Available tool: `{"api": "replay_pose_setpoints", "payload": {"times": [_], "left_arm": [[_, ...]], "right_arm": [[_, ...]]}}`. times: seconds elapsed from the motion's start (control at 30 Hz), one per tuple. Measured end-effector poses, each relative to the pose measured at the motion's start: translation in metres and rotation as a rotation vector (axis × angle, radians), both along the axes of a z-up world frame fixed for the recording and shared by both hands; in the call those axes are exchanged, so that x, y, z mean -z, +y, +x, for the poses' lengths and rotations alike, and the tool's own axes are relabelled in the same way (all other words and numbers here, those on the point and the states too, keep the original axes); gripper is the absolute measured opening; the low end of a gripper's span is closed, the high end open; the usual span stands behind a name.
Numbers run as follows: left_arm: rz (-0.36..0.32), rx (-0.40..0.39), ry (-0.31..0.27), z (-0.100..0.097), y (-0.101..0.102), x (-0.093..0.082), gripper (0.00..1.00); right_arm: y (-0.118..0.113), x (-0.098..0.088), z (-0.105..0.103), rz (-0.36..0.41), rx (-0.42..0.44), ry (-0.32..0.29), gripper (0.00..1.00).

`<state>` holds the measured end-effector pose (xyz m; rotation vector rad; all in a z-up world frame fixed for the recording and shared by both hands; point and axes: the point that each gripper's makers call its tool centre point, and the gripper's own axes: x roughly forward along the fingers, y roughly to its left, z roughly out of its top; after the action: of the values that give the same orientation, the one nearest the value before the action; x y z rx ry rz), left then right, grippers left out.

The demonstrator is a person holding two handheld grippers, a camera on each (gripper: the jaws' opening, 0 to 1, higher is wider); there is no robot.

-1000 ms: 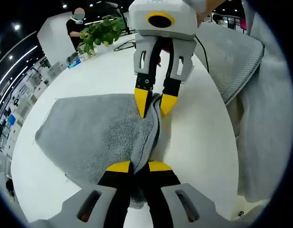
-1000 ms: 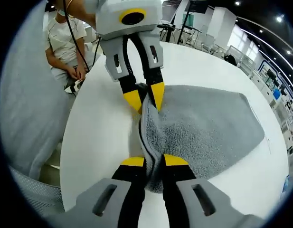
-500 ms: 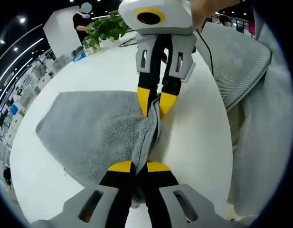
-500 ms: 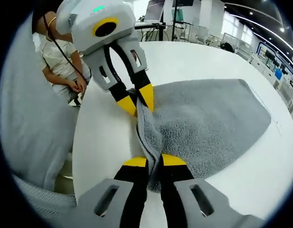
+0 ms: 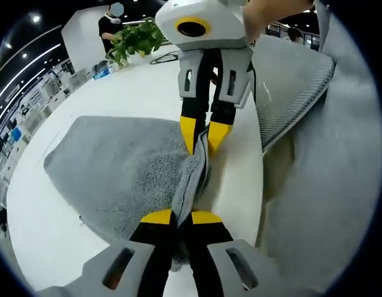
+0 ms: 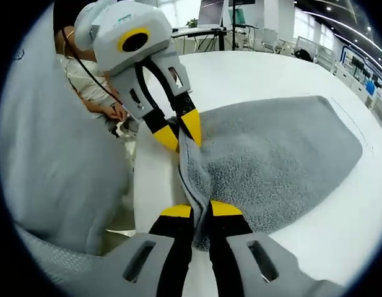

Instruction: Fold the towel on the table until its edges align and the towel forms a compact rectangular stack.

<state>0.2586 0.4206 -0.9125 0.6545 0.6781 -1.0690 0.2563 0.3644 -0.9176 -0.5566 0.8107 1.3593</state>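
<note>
A grey terry towel (image 5: pixel 119 167) lies spread on the white table (image 5: pixel 135 93), its near edge pulled up into a taut ridge between the two grippers. My left gripper (image 5: pixel 181 217) is shut on one end of that edge. My right gripper (image 5: pixel 205 131) faces it from across and is shut on the other end. In the right gripper view the towel (image 6: pixel 271 161) fans out to the right, my right gripper (image 6: pixel 200 209) pinches the edge at the bottom, and the left gripper (image 6: pixel 178 128) clamps it further up.
A potted green plant (image 5: pixel 138 40) and a cable (image 5: pixel 163 59) sit at the table's far side. A grey mesh chair back (image 5: pixel 290 86) stands right of the table edge. A seated person (image 6: pixel 85 68) is beyond the table, and grey clothing (image 6: pixel 60 167) presses close.
Both grippers have kept their hold on the towel edge and moved toward the table's edge with it; the table rim, chair and grey clothing now lie closer in both views.
</note>
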Motion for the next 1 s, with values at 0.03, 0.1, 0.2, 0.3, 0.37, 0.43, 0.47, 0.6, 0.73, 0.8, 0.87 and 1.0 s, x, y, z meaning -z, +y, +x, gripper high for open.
{"api": "replay_pose_setpoints", "payload": {"times": [0.03, 0.1, 0.2, 0.3, 0.37, 0.43, 0.47, 0.6, 0.73, 0.8, 0.87, 1.0], "left_arm": [[-0.003, -0.001, 0.004, -0.003, 0.0, 0.0, 0.08], [-0.003, 0.005, 0.01, -0.008, -0.001, 0.0, 0.08], [0.0, 0.01, 0.012, -0.012, -0.002, -0.001, 0.08], [0.007, 0.009, 0.0, -0.014, -0.002, -0.001, 0.08], [0.018, 0.022, -0.045, -0.014, -0.002, -0.002, 0.07], [0.018, 0.019, -0.047, -0.015, -0.001, -0.004, 0.07], [0.015, 0.009, -0.044, -0.014, -0.001, -0.005, 0.07], [0.026, 0.012, -0.045, -0.016, 0.0, -0.01, 0.07], [0.023, 0.012, -0.063, -0.015, 0.002, -0.022, 0.07], [0.005, -0.001, -0.069, -0.012, 0.004, -0.03, 0.07], [-0.019, -0.018, -0.093, -0.007, 0.004, -0.041, 0.07], [-0.025, -0.002, -0.126, 0.001, 0.004, -0.059, 0.07]], "right_arm": [[0.0, 0.0, -0.003, 0.001, -0.001, 0.003, 0.06], [0.0, 0.0, -0.009, 0.001, -0.003, 0.007, 0.06], [-0.001, 0.001, -0.013, 0.0, -0.004, 0.005, 0.06], [0.0, 0.001, -0.013, 0.001, 0.005, 0.007, 0.06], [0.0, 0.0, -0.011, 0.004, 0.056, 0.032, 0.06], [0.001, 0.0, -0.011, -0.005, 0.045, 0.017, 0.06], [0.0, -0.001, -0.012, -0.014, 0.026, -0.006, 0.05], [0.002, -0.007, -0.018, -0.023, 0.001, -0.027, 0.05], [0.002, -0.016, -0.016, -0.003, 0.009, -0.025, 0.06], [0.003, -0.026, -0.013, 0.019, 0.023, -0.016, 0.06], [0.003, -0.038, -0.009, 0.041, 0.035, -0.017, 0.05], [0.001, -0.055, 0.003, 0.072, 0.053, -0.032, 0.05]]}}
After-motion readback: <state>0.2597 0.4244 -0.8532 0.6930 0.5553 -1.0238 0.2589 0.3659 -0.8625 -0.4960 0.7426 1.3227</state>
